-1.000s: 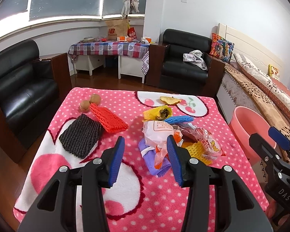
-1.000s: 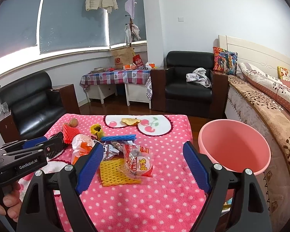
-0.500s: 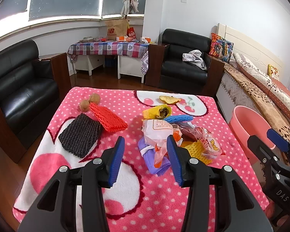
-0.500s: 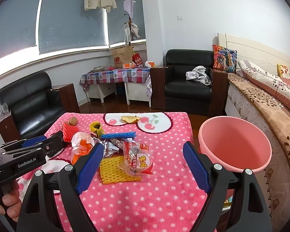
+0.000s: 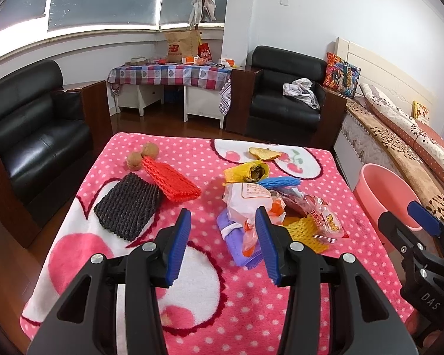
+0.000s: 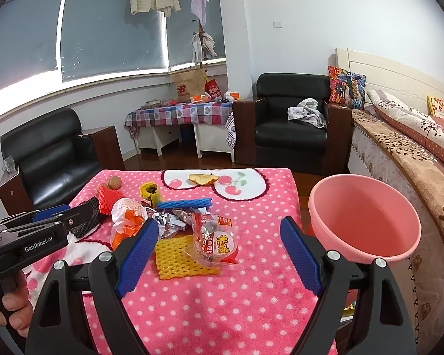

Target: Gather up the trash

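Trash pile (image 6: 189, 230) on pink dotted tablecloth (image 6: 236, 304), mid-table. Right gripper (image 6: 219, 254) spread wide, empty, above cloth; yellow foam net (image 6: 177, 257) and snack wrapper (image 6: 219, 239) sit between its fingers, toward 12 o'clock. Pink basin (image 6: 367, 224) at 2 o'clock, off table edge. Left gripper (image 5: 222, 248) partly open, empty; purple cloth (image 5: 236, 242) and white bag (image 5: 248, 201) just ahead at 1 o'clock.
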Tool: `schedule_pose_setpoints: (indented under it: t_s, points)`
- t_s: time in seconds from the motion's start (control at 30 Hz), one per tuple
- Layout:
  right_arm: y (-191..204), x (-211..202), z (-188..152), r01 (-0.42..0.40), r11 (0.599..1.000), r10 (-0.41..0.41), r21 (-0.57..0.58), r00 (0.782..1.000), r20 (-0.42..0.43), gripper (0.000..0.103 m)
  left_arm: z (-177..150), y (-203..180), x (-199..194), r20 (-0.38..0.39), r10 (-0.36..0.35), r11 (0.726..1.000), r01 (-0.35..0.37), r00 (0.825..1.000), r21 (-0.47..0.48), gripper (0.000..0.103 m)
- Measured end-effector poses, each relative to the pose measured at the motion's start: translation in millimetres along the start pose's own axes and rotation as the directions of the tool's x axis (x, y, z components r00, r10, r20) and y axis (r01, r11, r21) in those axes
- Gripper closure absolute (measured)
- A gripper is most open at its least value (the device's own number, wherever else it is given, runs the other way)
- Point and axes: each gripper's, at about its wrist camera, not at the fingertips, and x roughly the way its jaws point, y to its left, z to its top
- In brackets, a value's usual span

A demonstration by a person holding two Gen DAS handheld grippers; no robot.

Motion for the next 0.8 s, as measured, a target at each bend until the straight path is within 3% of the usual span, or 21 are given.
schedule_pose_setpoints:
  t_s: [0.47, 0.8]
  points:
    - [-6, 1, -3, 0.005, 1.000, -0.005, 0.011, 1.000, -0.011, 0.020, -4, 4, 1, 0.003, -0.001, 1.000, 0.001, 1.000, -0.002, 0.057]
    - [-8, 17, -10, -0.042, 0.999, 0.043, 0.017, 0.996, -0.073, 0.020, -6, 24, 5, -0.031, -0.123, 0.989, 0.120, 0.992, -0.087, 0.057]
